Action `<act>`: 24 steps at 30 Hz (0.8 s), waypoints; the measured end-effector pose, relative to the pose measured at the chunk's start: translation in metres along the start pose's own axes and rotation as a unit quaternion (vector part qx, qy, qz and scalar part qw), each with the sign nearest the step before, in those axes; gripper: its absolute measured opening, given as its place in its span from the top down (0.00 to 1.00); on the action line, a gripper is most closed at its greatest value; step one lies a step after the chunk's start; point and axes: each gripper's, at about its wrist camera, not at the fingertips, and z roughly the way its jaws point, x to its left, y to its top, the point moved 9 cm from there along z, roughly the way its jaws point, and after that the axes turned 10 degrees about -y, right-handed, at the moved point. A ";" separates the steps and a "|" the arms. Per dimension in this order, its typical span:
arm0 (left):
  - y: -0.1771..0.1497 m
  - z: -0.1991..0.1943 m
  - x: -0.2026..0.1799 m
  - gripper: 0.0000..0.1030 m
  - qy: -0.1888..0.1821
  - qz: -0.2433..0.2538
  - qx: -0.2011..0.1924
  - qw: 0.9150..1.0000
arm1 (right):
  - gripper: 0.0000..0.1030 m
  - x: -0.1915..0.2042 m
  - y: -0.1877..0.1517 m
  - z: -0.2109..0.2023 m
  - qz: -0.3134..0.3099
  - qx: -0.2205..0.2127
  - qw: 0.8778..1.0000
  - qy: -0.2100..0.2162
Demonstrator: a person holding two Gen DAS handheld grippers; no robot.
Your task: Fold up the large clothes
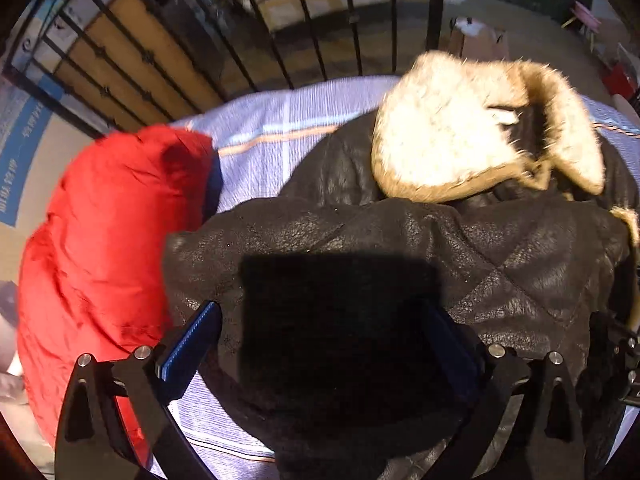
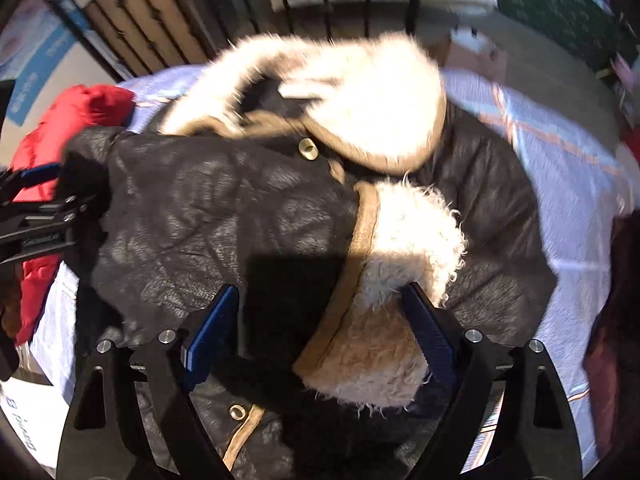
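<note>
A black leather coat (image 1: pixel 500 264) with a cream fur collar (image 1: pixel 448 136) lies folded on a lilac striped sheet (image 1: pixel 272 148). It also fills the right wrist view (image 2: pixel 200 208), with its fur collar (image 2: pixel 372 96) and a fur-lined lapel (image 2: pixel 384 320). My left gripper (image 1: pixel 328 344) is open, its blue pads wide apart above the coat's folded edge. My right gripper (image 2: pixel 320 328) is open above the lapel. The left gripper also shows at the left edge of the right wrist view (image 2: pixel 36 208).
A red puffer jacket (image 1: pixel 104 240) lies to the left of the coat on the sheet. A black metal railing (image 1: pixel 248 40) runs behind the bed. Cardboard boxes (image 1: pixel 480 40) and clutter stand on the floor beyond. A dark red garment (image 2: pixel 616 320) is at the right edge.
</note>
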 end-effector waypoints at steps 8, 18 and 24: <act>0.010 0.027 -0.006 0.04 0.011 0.049 -0.011 0.999 | 0.04 -0.003 0.007 0.048 -0.012 0.057 0.998 -0.018; 0.013 0.032 -0.008 0.04 0.022 0.041 -0.032 0.998 | 0.04 -0.008 0.015 0.060 0.010 0.064 0.998 -0.024; 0.012 0.000 -0.009 0.06 -0.001 0.046 -0.054 0.997 | 0.04 -0.007 0.022 0.049 0.022 0.065 0.997 -0.040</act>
